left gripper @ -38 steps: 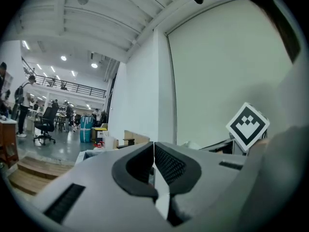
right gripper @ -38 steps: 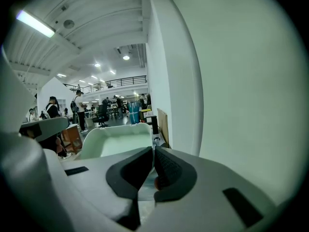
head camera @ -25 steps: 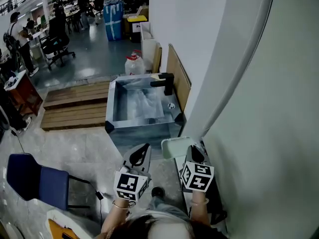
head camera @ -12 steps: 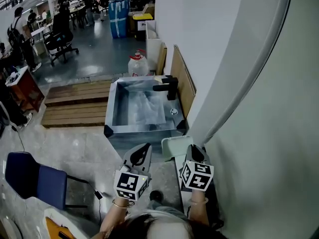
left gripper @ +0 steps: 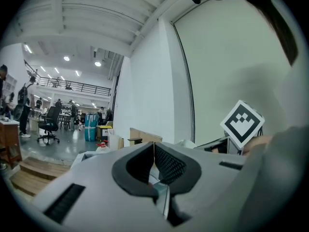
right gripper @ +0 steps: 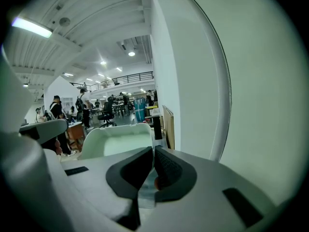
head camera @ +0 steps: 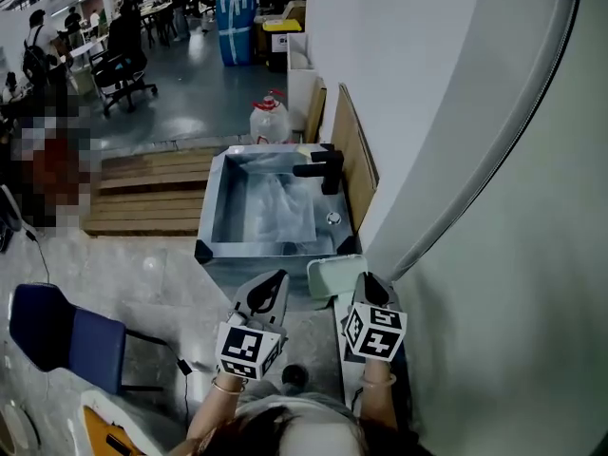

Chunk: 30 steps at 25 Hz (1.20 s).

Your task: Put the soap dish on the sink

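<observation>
Head view, looking steeply down. Compared with a second ago, the sink (head camera: 215, 207) sits a little larger and lower in the view, while both claws keep their places at the bottom. This suggests the person is walking towards it, so the task appears to be in its carrying stage, with the placing not yet done.

The right claw (head camera: 371, 290) is pressed together on the near edge of the pale green soap dish (head camera: 332, 277), holding it out in front, in the air. The dish is just short of the sink's near right corner and not yet over it. The right gripper view shows the dish's hollow facing up, just beyond the closed tips.

The left claw (head camera: 273, 289) is pressed together with nothing between its tips, held level beside the right one.

Counted: one soap dish, one metal sink, one black tap (head camera: 321, 169) on its far right rim, two claws. Beyond the sink stands one clear water jug (head camera: 270, 120). Wooden steps (head camera: 142, 198) lie to its left, and one blue chair (head camera: 66, 335) stands at the near left.
</observation>
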Each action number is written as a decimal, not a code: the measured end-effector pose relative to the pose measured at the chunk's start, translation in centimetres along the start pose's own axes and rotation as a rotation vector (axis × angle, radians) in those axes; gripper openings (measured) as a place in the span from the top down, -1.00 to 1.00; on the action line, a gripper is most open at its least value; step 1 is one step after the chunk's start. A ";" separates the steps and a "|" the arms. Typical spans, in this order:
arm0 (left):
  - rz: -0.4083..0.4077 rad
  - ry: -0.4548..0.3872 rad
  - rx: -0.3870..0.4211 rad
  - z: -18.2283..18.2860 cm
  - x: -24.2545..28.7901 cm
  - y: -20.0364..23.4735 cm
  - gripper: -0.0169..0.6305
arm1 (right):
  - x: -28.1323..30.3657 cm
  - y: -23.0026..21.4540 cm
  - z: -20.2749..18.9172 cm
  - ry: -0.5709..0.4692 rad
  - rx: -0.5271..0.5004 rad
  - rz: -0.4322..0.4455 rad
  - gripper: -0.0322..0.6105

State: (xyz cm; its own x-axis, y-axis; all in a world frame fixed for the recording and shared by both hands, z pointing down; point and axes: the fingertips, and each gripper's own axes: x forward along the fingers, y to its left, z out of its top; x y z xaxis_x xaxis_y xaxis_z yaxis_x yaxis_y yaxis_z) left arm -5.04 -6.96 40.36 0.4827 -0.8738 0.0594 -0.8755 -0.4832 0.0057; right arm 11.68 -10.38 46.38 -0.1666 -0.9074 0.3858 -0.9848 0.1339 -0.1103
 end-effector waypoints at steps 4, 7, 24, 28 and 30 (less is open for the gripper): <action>0.015 -0.007 -0.002 -0.1 0.8 0.3 0.92 | 1.2 -0.6 -0.2 0.010 0.002 0.007 0.79; 0.022 -0.008 0.000 -0.1 1.4 0.4 0.92 | 1.7 -0.8 -0.2 0.016 0.000 0.012 0.79; -0.012 -0.008 0.010 -0.2 5.4 1.1 0.92 | 5.0 -2.1 0.3 0.024 0.005 0.000 0.79; -0.017 -0.004 0.009 -0.3 6.8 1.5 0.92 | 6.3 -2.6 0.6 0.033 0.008 -0.006 0.79; -0.017 -0.005 0.005 -0.2 7.4 1.8 0.92 | 7.0 -2.8 0.7 0.039 0.008 -0.007 0.79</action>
State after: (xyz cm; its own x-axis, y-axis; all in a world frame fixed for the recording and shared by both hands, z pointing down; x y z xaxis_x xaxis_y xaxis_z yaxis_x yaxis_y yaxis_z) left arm -3.06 -14.30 41.00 0.4979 -0.8655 0.0545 -0.8669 -0.4985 0.0022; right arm 13.27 -17.40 48.71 -0.1615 -0.8922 0.4218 -0.9856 0.1243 -0.1144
